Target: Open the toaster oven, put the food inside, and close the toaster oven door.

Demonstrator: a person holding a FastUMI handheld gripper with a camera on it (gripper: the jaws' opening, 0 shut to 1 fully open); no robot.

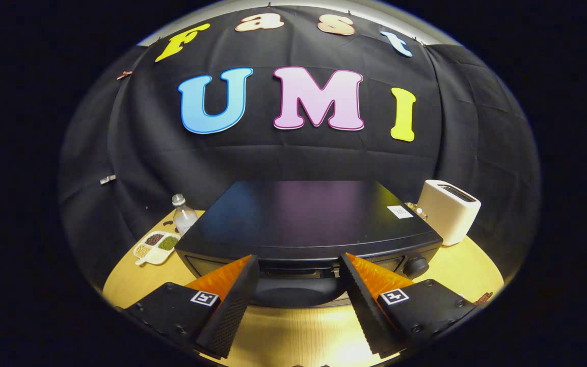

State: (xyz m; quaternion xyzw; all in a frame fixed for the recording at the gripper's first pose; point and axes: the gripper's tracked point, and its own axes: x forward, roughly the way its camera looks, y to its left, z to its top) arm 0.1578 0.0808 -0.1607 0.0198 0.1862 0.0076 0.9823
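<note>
Surface: pale wooden round table (293, 331), black cloth wall behind; black box-shaped toaster oven (306, 224) at the table's centre, glossy flat top, door shut, dark handle (296, 290) across its front, round knob (416, 266) beside it; white slot toaster (449, 210) right of the oven; clear plastic bottle (183, 214) and white divided tray of grains (157, 246) to its left; gripper (298, 280) fingers apart, flanking the handle, gripping nothing.

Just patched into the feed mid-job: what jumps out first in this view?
The black toaster oven dominates, sitting on the wooden table straight ahead, its door handle lying between the open tool fingers, untouched by either. Right of the oven stands a cream pop-up toaster. To its left are a clear bottle and a divided snack tray.
</note>
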